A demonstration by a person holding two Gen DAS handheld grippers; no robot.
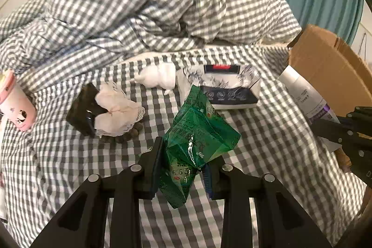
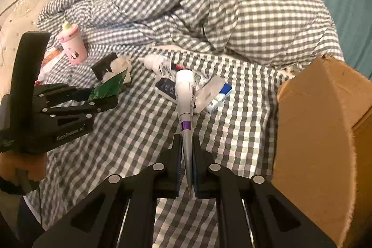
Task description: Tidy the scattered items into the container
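The green packet [image 1: 197, 138] shows the digits "999", printed mirrored or upside down in several spots, beside characters too crumpled to make out. On the body of the left gripper [image 2: 102, 98], at about nine o'clock in the right wrist view, white lettering reads "GenRobot.AI". The white and purple tube [image 2: 186, 106] carries small print and what looks like a barcode strip, unreadable. The tissue pack [image 1: 229, 87], at about twelve o'clock from the packet, has a red label with blurred lettering.

The left tool [image 1: 183, 169] points steeply downward, its jaws clamped on something. The right tool [image 2: 187, 164] tilts likewise, jaws pinched tight.
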